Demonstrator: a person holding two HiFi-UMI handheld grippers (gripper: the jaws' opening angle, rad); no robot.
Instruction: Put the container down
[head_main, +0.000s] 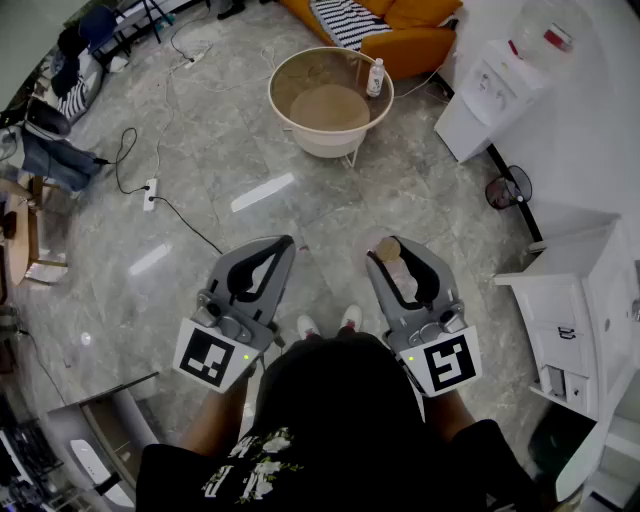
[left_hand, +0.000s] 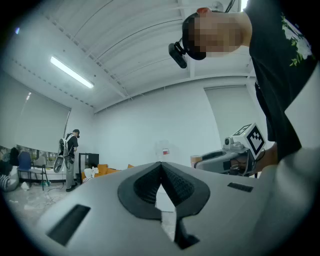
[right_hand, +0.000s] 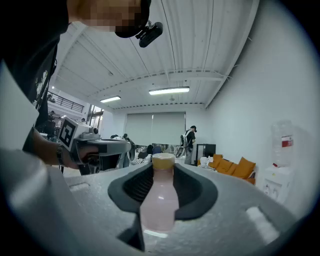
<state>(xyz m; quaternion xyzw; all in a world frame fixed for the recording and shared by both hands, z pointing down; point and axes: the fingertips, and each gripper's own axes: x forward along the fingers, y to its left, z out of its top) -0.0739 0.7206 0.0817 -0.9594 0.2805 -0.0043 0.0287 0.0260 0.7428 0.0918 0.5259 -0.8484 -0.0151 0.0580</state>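
The container is a small pale pink bottle with a tan cap. It lies along the jaws of my right gripper, which is shut on its body; the cap pokes out past the fingertips. In the head view the right gripper is held level above the floor, in front of the person's body. My left gripper hangs beside it on the left, with its dark pads pressed together and nothing between them.
A round white-rimmed table stands ahead on the grey stone floor, with a small bottle at its far right edge. An orange sofa lies behind it. A water dispenser, a fan and a white cabinet line the right. Cables trail left.
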